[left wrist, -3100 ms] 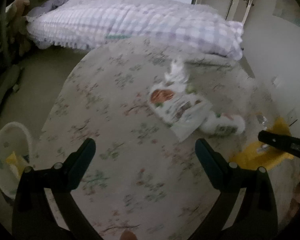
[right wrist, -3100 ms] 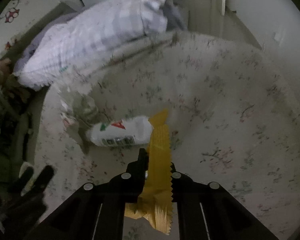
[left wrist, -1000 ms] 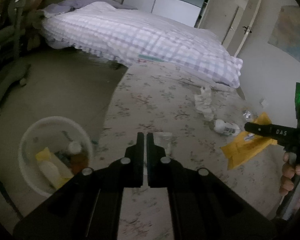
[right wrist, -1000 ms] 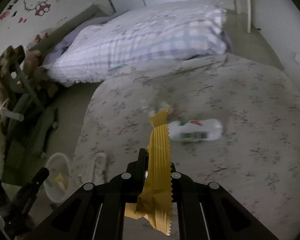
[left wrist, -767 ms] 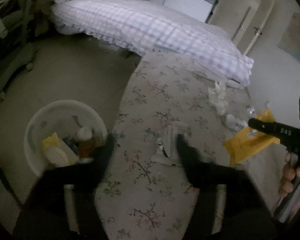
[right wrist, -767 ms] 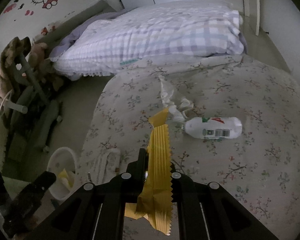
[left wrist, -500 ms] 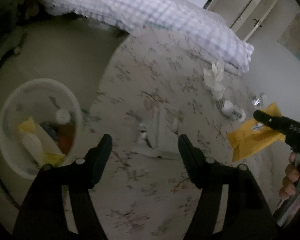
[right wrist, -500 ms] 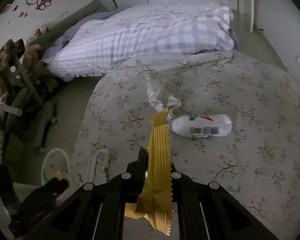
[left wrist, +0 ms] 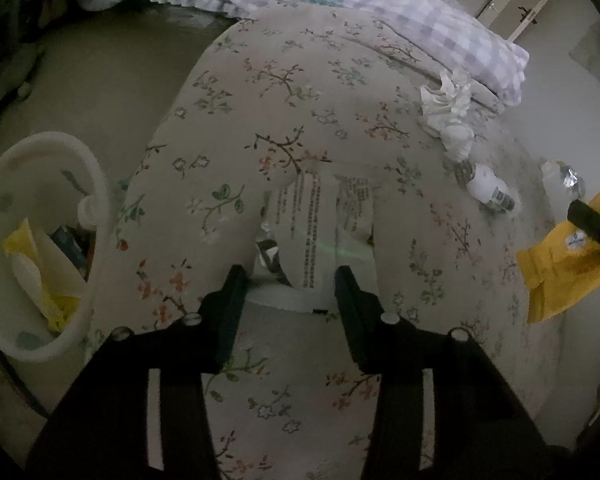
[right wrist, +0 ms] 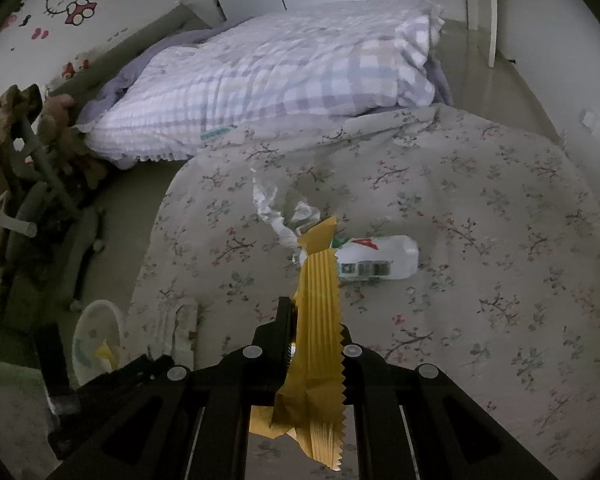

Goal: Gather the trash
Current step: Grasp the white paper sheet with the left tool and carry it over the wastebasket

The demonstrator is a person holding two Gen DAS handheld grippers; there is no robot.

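While the left gripper (left wrist: 290, 280) hangs with its jaws apart over a flat printed wrapper (left wrist: 320, 232), the right gripper (right wrist: 316, 332) is clamped on a yellow snack wrapper (right wrist: 318, 312).

Step in hand: picking litter off the bed; by my reading the left gripper is lining up on the printed wrapper, whose near edge lies between the two fingertips, not yet pinched.

Next move: likely a short drop and a squeeze on the wrapper's near edge. The thin film lies flat on soft bedding, so the fingers could catch the cover along with it.

Trash bin: a white trash bin (left wrist: 40, 240) stands on the floor at 9 o'clock in the left wrist view, beside the bed's edge, with yellow and white litter inside. Both wrappers probably go there.

Other litter: crumpled tissue (left wrist: 448, 120) at 2 o'clock, and a small white bottle (left wrist: 492, 190) on its side near it. In the right wrist view the bottle (right wrist: 376, 260) lies just beyond the yellow wrapper's tip.

Surface: a floral bed cover (left wrist: 300, 80), pale with sprig print, rumpled and soft.

Room: dim bedroom; a checked purple-and-white quilt (right wrist: 280, 80) lies heaped at 12 o'clock, a cartoon cat wall sticker (right wrist: 74, 0) at 10 o'clock, white doors beyond.
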